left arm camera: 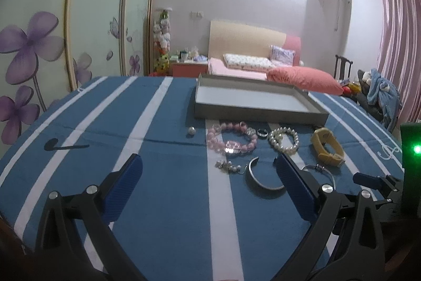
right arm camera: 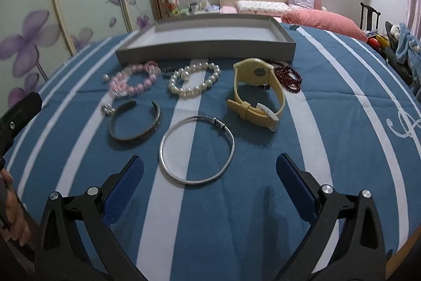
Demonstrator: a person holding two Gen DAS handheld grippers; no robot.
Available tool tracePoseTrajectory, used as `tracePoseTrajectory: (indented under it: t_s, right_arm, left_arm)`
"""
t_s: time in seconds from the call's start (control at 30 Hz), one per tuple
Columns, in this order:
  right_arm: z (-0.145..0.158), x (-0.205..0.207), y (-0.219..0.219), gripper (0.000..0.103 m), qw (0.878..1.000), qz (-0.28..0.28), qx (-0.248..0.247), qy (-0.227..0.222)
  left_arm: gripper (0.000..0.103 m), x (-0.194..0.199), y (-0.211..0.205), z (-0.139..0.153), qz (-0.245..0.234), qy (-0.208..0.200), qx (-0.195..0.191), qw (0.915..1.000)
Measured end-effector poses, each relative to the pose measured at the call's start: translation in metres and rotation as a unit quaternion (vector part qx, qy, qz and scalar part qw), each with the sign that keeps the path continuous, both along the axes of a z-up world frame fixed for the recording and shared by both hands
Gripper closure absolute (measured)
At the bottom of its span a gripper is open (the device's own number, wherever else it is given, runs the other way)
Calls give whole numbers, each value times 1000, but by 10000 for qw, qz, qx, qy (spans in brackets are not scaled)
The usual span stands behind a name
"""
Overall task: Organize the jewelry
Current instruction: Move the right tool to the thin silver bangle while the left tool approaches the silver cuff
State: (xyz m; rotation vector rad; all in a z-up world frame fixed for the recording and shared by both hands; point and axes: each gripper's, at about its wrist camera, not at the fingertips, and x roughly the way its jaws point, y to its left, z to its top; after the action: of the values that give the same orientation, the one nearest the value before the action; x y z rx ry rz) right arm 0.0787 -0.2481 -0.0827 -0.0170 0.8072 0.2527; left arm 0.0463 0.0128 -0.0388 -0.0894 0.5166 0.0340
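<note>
The left gripper (left arm camera: pixel 208 165) hovers over the striped blue cloth (left arm camera: pixel 163 175) on the tabletop, its blue-padded fingers (left arm camera: pixel 126 181) spread wide and holding nothing. The right gripper (right arm camera: pixel 209 166) is likewise released and empty, hanging just short of a thin silver bangle (right arm camera: pixel 197 149).

The jewelry lies in a loose cluster in front of the grey tray (right arm camera: pixel 205 52), which sits toward the far edge of the tabletop. Just before the tray's near wall run a small pearl ball (right arm camera: pixel 105 77), a pink bead bracelet (right arm camera: pixel 134 80), a dark ring (right arm camera: pixel 168 71), a pearl bracelet (right arm camera: pixel 194 82), a yellow watch (right arm camera: pixel 256 94) and dark red beads (right arm camera: pixel 289 79) touching the watch's far side. Nearer the grippers lie a small sparkly piece (right arm camera: pixel 106 109), a dark open cuff (right arm camera: pixel 135 124) and the bangle. The tray's floor is bare.
</note>
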Motion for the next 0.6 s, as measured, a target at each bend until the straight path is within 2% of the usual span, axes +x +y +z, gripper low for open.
tracePoseTrajectory:
  t_s: [0.23,0.4,0.5,0.53,0.6]
  right_arm:
    - [-5,15,12,10,9988,14,-406,255]
    - [-4,25,15,13,9985,20,-432,344]
    - [-2,27,17,25,9985,61,-431,330]
    - [0,26,17,33,9987,110,-416,280]
    - [0,27,15,33,9987,136,-403,280]
  left_arm:
    - [4,21,1,-7,-208,303,-55,9993]
    - [4,31,-2,-12,-315,462,-32,9984]
    - [4,37,-5,-15,-390,557,-48,9977]
    - [4,38,-6,-16,-414,590,-46,9974]
    - [4,42,-9,-18,-466,664,-47,9967]
